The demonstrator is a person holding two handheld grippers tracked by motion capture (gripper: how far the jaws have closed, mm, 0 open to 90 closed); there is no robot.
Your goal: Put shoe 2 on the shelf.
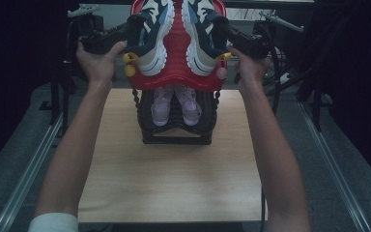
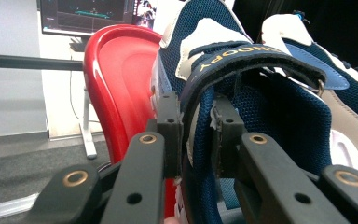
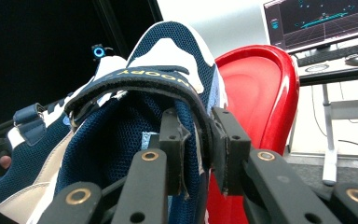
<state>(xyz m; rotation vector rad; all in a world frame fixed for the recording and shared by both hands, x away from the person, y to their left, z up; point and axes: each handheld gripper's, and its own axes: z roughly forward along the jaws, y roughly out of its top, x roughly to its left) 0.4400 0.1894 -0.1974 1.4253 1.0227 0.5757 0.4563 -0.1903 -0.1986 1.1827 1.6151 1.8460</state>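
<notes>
Two navy sneakers, left shoe (image 1: 157, 36) and right shoe (image 1: 200, 34), held up side by side, soles toward the high camera, above the far edge of the bench (image 1: 174, 179). Pressed against, or just in front of, a red tray (image 1: 176, 53) that stands on a black rack (image 1: 176, 128); contact not certain from here. A pink pair (image 1: 174, 104) parked in the rack below.

Left gripper (image 2: 196, 135) clenched on the collar of the left shoe, one jaw outside, one inside the opening. Right gripper (image 3: 199, 147) clamped likewise on the collar of the right shoe.

Likely step: seating both sneakers on the red tray, or lifting them off it.

Risks: thin grip on soft padded collar only, so a shoe could pivot heel-down or slip free under its own weight. Uneven motion of the two hands could knock the tray or tip the rack. Toes could catch the tray rim.

From the high view: soles, rack, pink pair, bench, both forearms. From the gripper views instead: jaw placement on each collar, the strap (image 2: 242, 58) lettered across each tongue, the tray's glossy inner face, a monitor (image 3: 321, 18) behind.
</notes>
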